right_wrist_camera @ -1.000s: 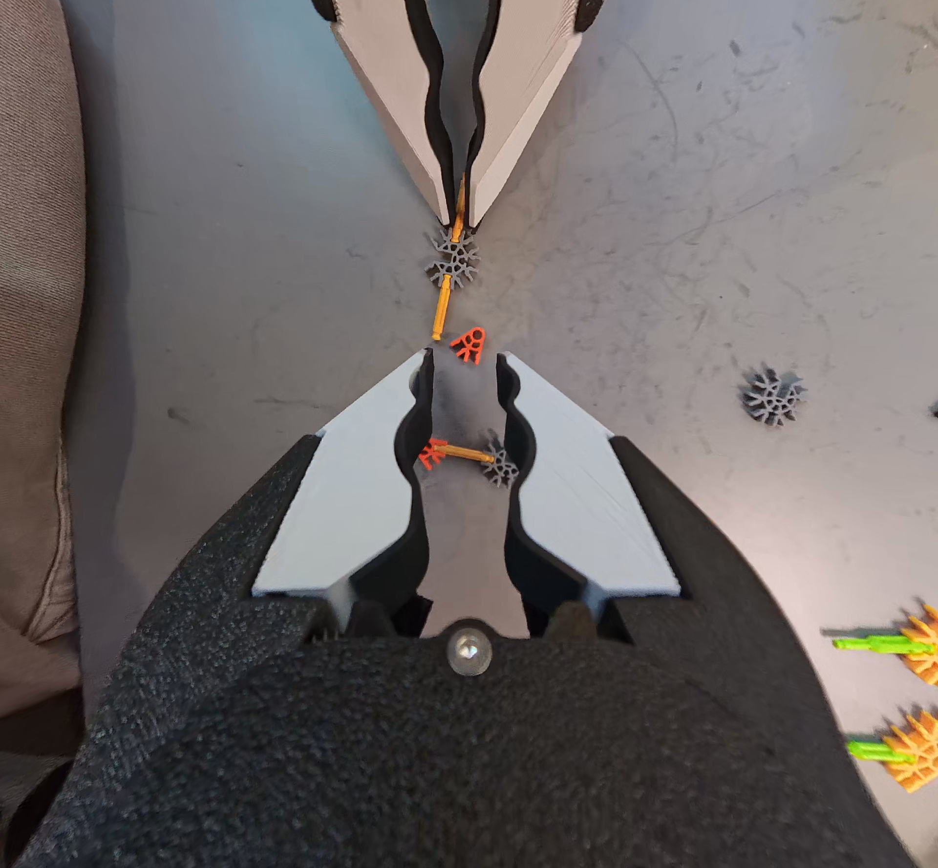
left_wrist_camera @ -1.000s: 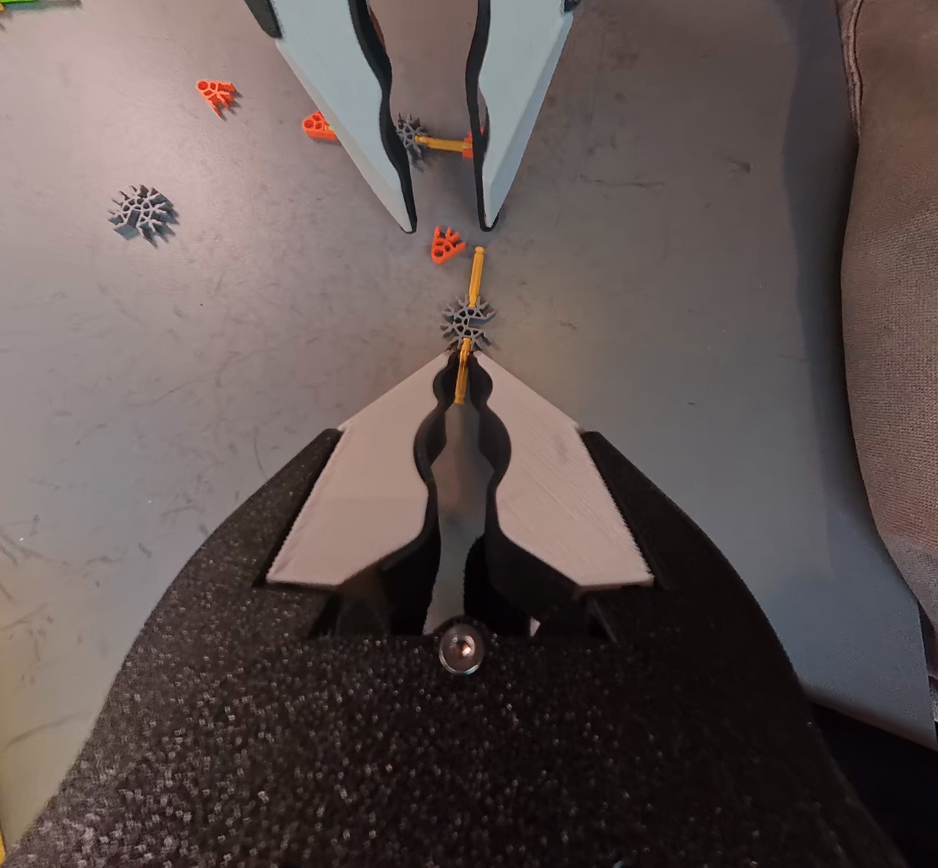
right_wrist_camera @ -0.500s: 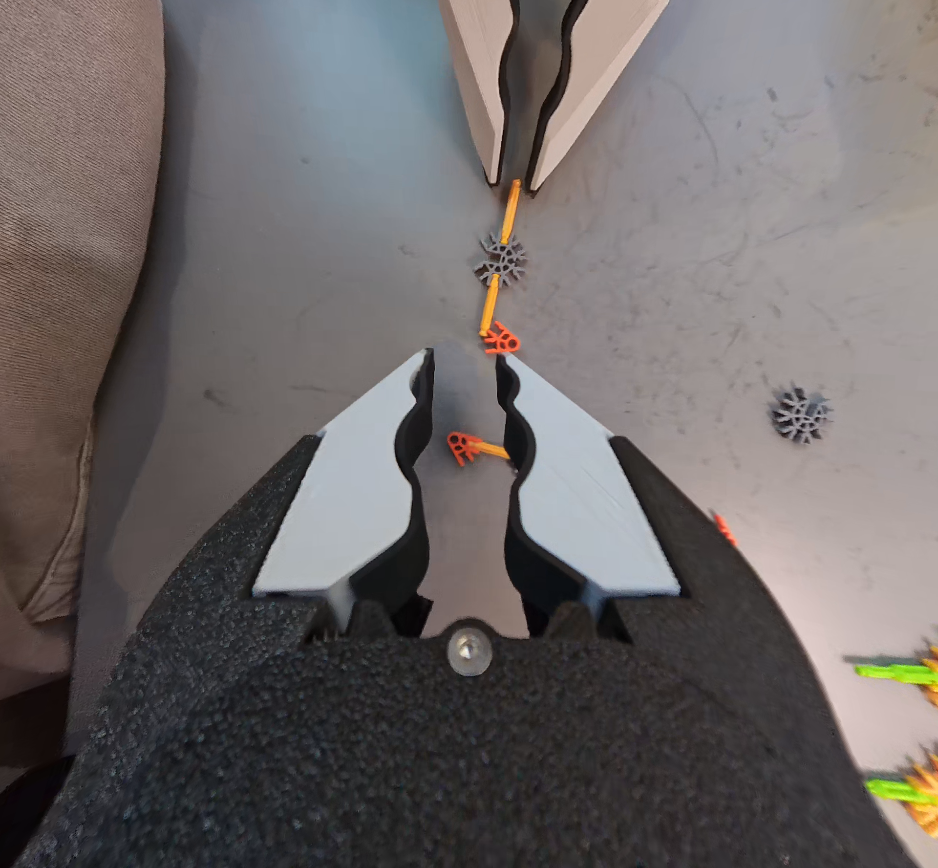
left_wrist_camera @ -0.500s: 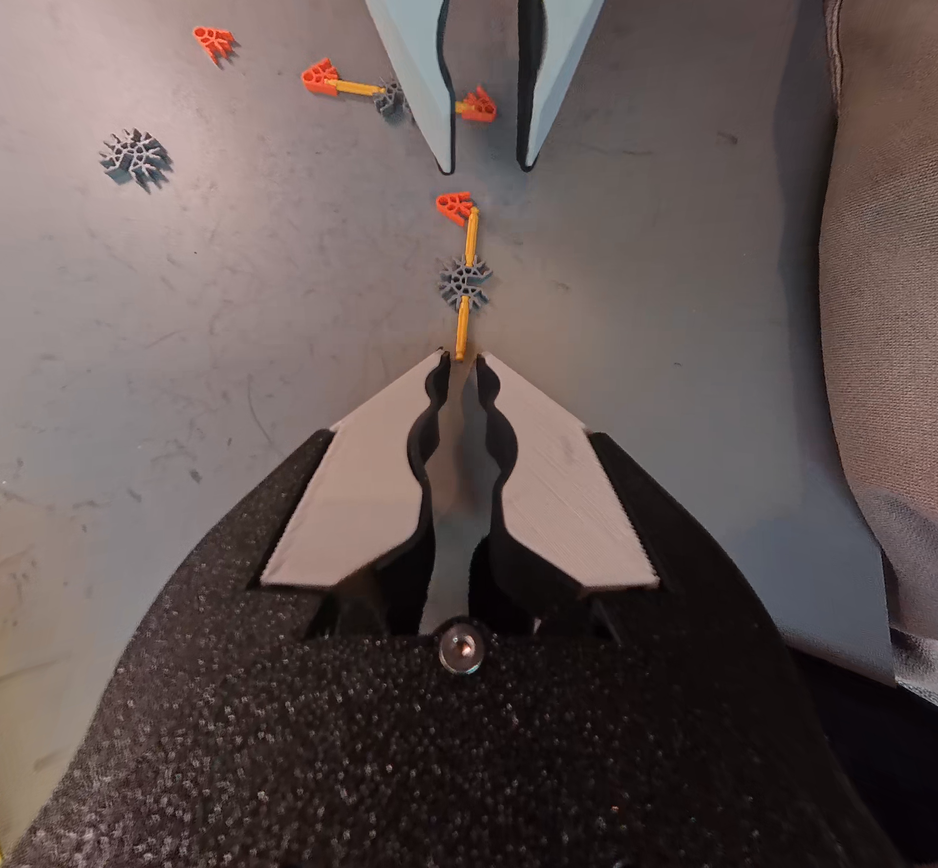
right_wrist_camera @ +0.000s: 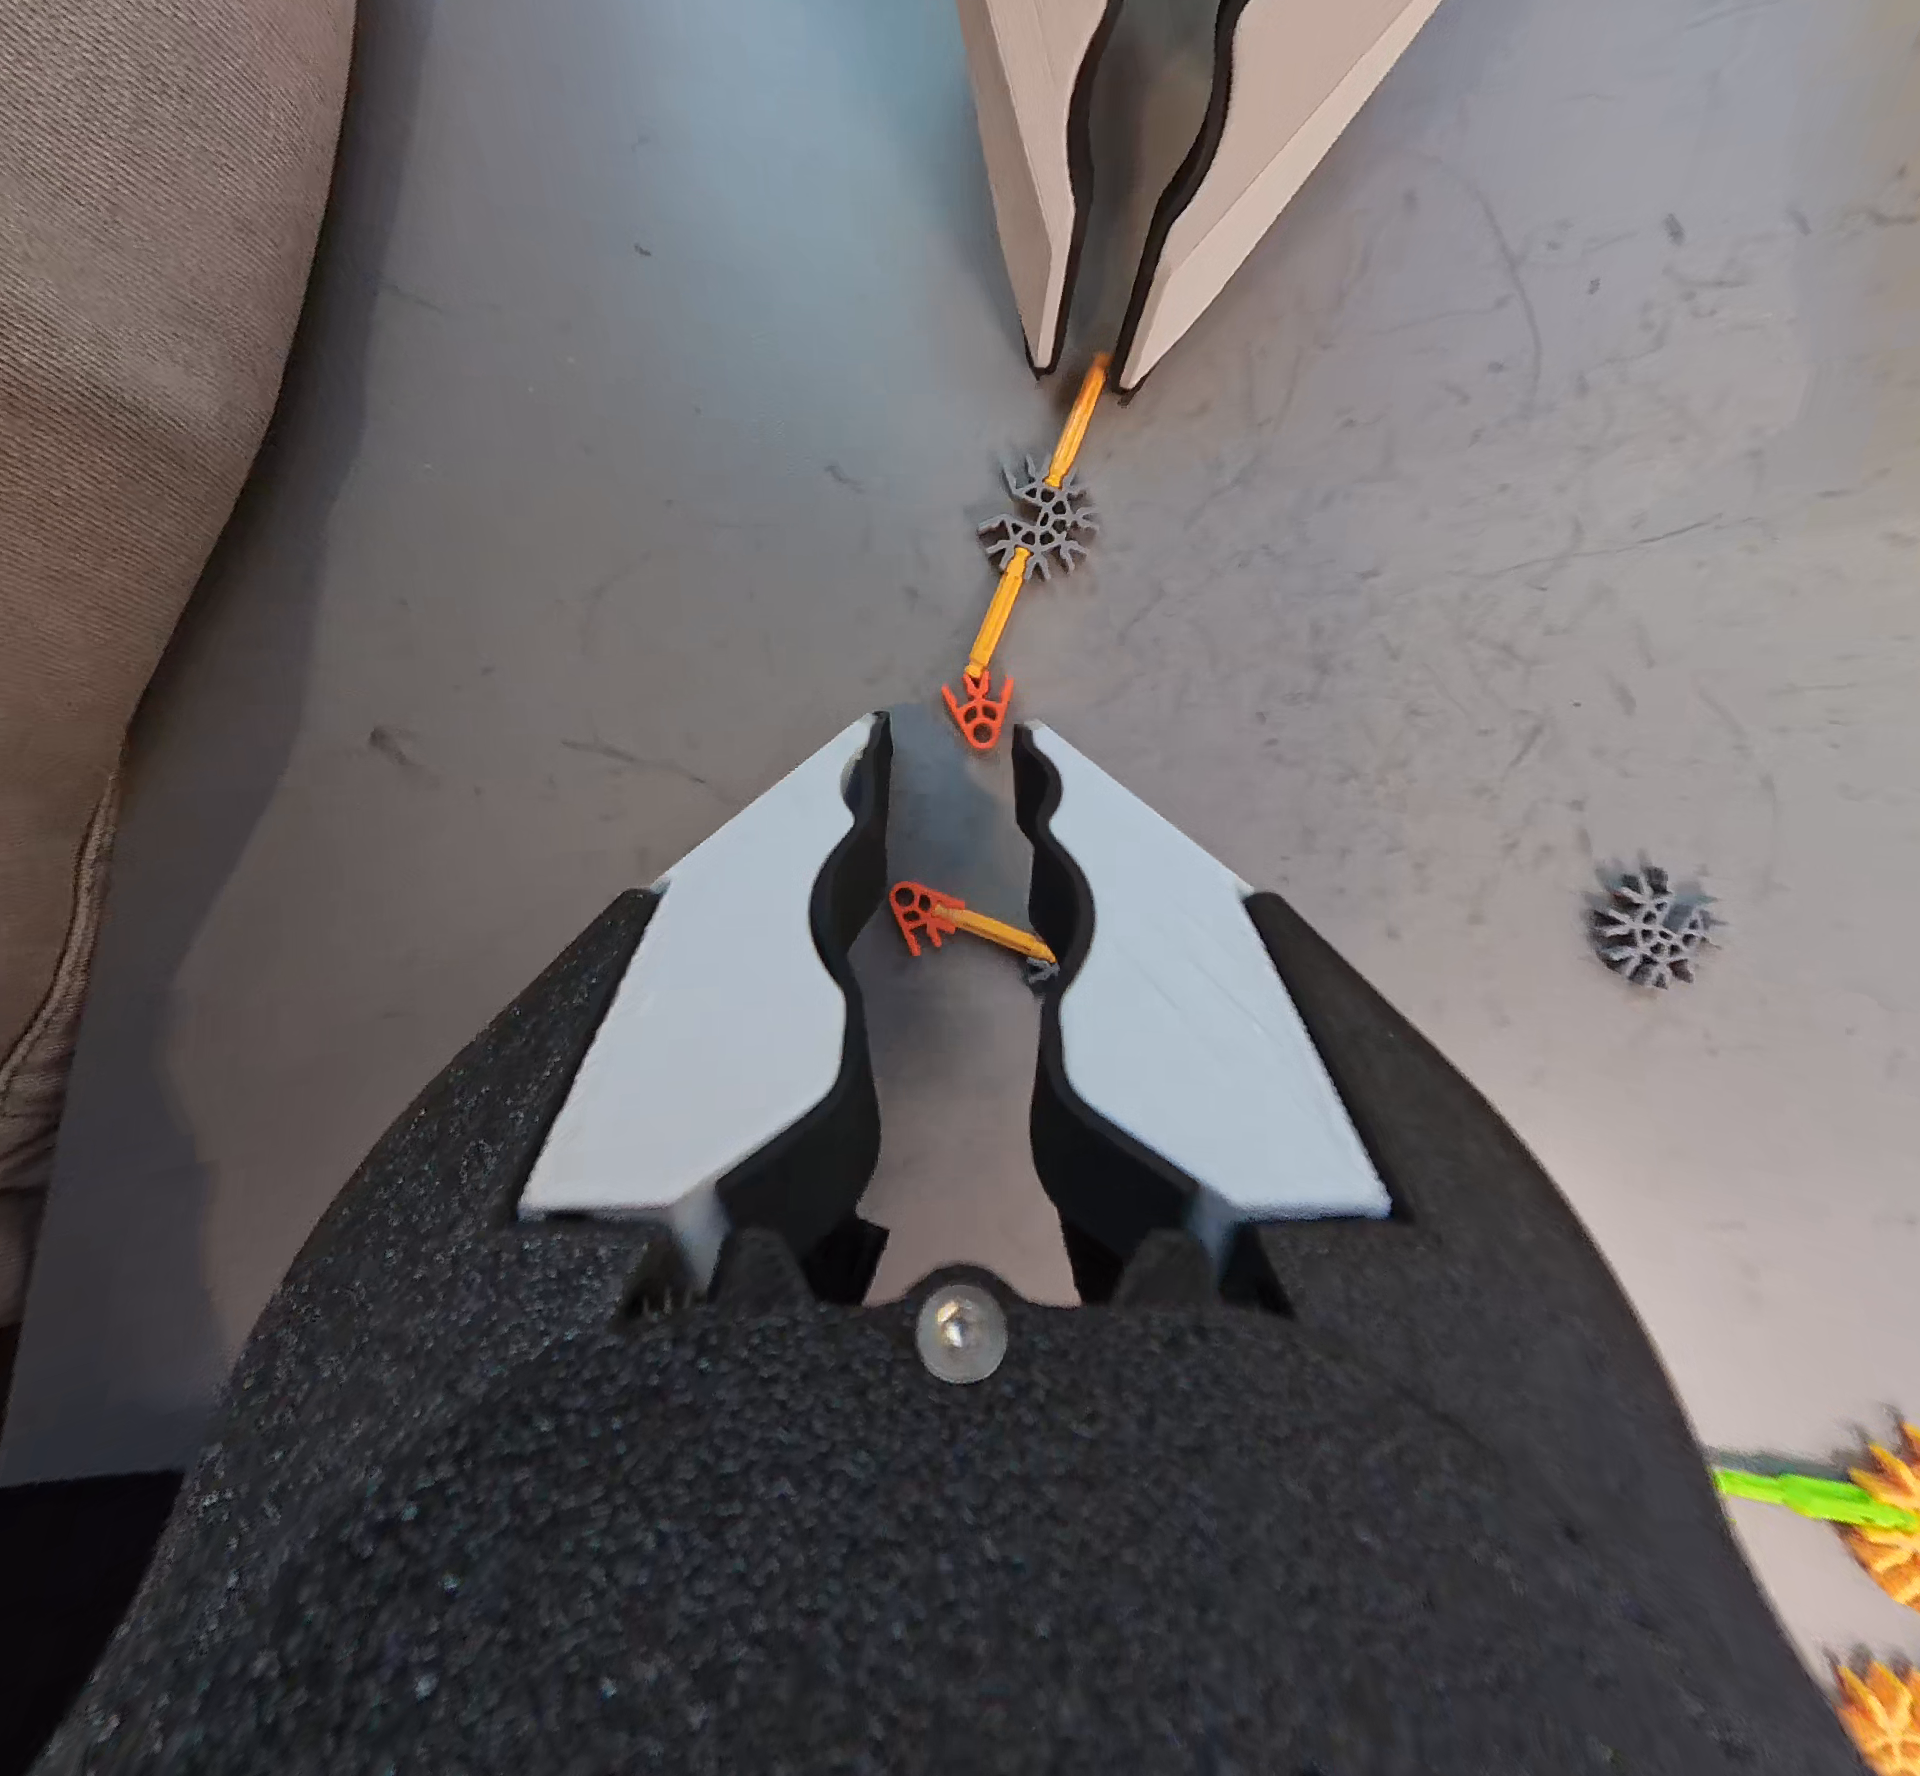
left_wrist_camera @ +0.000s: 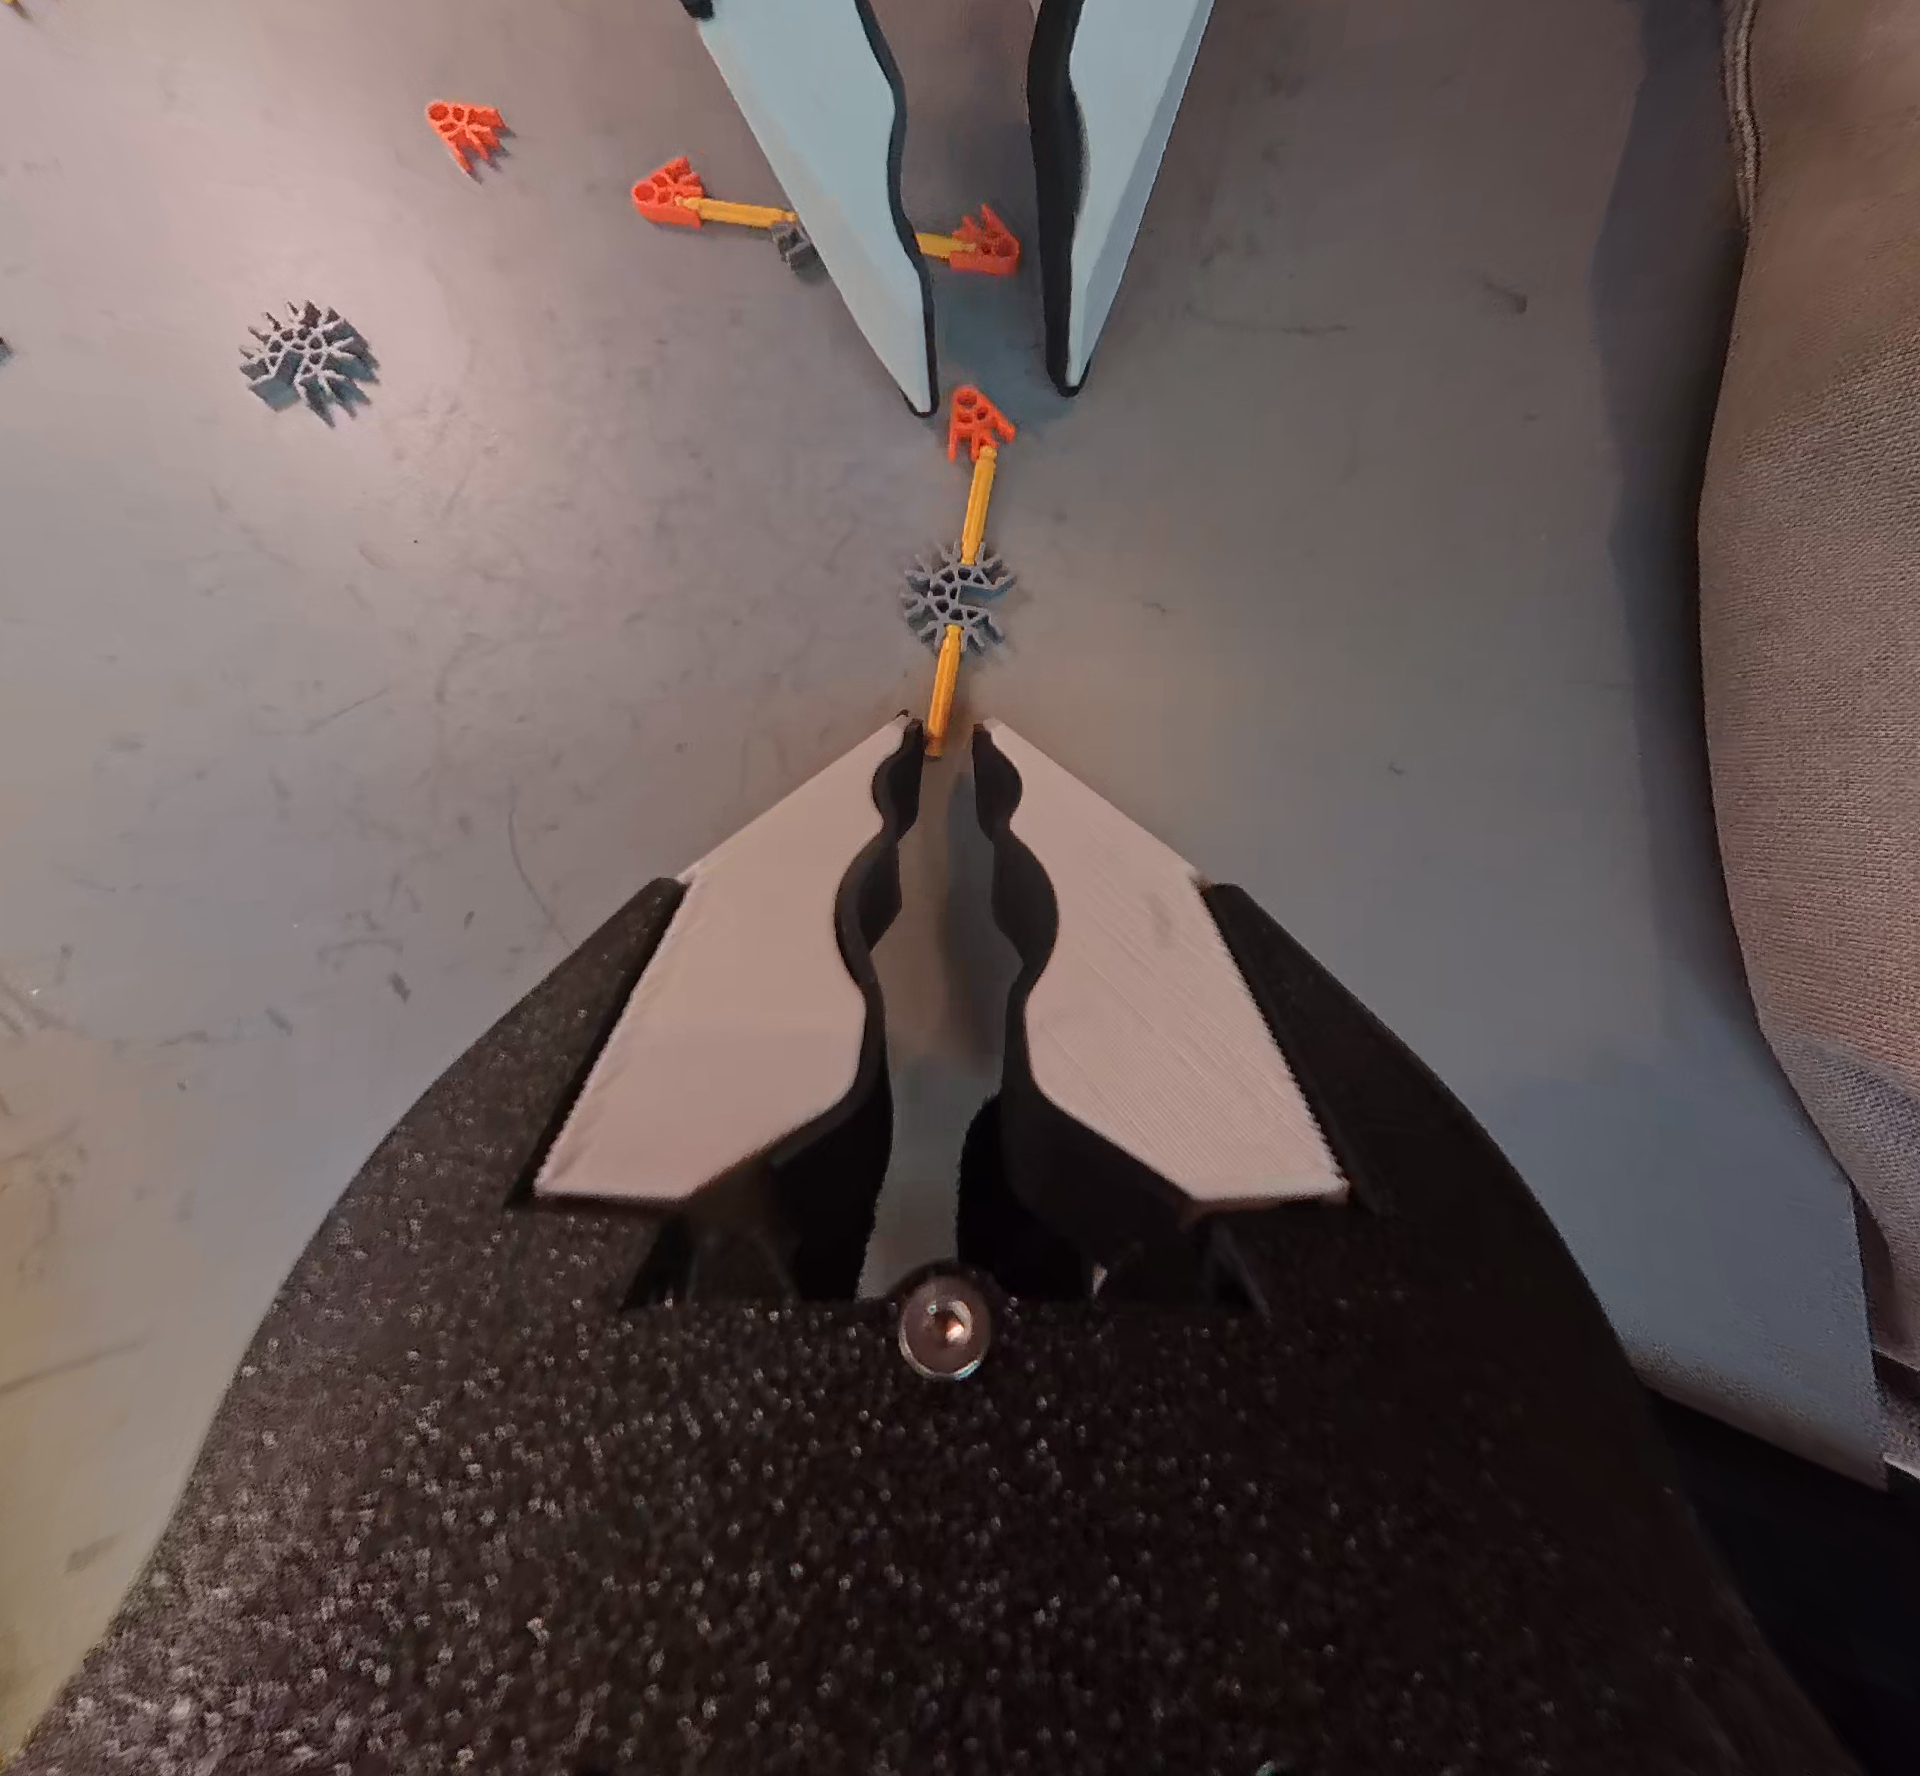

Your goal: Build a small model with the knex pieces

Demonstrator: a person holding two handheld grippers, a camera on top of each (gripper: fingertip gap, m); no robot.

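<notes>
Left tool [left_wrist_camera: 945,734] sits with jaws slightly apart around the near tip of the yellow rod [left_wrist_camera: 943,696], no longer clamping it; we judge it released. The rod assembly lies flat on the tabletop [left_wrist_camera: 416,687]: grey snowflake connector [left_wrist_camera: 956,596] mid-line, orange connector [left_wrist_camera: 977,422] now seated on the far rod end. Right tool [right_wrist_camera: 951,734] is open, tips beside that orange connector, which earlier lay loose.

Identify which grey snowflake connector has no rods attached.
The loose snowflake lying alone, off to one side. The snowflake between the grippers has yellow rods plugged into two sides.
</notes>
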